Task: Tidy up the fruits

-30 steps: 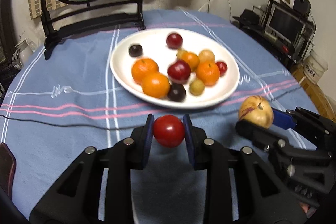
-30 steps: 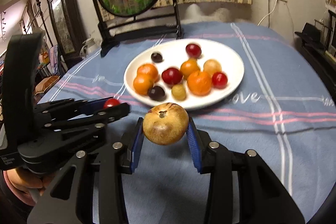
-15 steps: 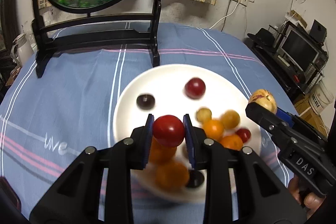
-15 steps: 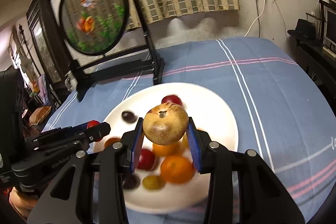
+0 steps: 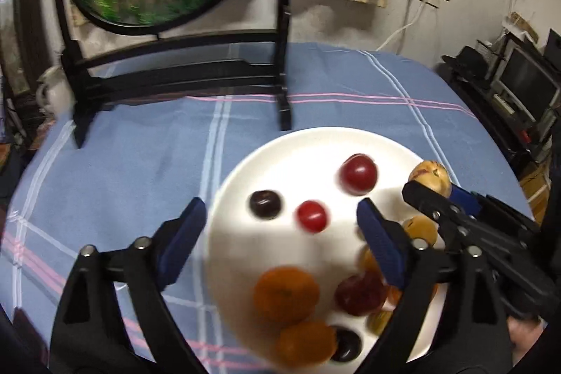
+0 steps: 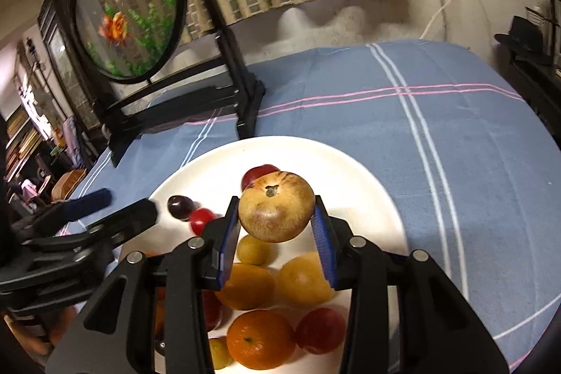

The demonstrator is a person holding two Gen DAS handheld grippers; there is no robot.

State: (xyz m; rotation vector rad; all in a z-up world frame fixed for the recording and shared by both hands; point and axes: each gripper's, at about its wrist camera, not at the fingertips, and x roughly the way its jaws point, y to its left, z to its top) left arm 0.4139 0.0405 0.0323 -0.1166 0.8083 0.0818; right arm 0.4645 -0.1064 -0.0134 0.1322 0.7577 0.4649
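A white plate (image 5: 245,244) (image 6: 364,184) on the blue tablecloth holds several oranges, dark plums and small yellow and red fruits. My left gripper (image 5: 280,233) is open above the plate's left side. A small red tomato (image 5: 312,216) (image 6: 200,219) lies on the plate between its spread fingers, beside a dark plum (image 5: 265,204). My right gripper (image 6: 277,233) is shut on a tan, brown-streaked round fruit (image 6: 276,206) (image 5: 430,177) and holds it over the plate's right side.
A round goldfish screen on a black stand (image 5: 175,72) (image 6: 196,100) stands just behind the plate. The blue striped cloth (image 6: 438,128) extends right. Shelves with electronics (image 5: 519,86) stand beyond the table's right edge.
My left gripper has opened and the red tomato has dropped onto the plate. Both grippers have moved forward over the plate. The right gripper still holds the tan fruit.
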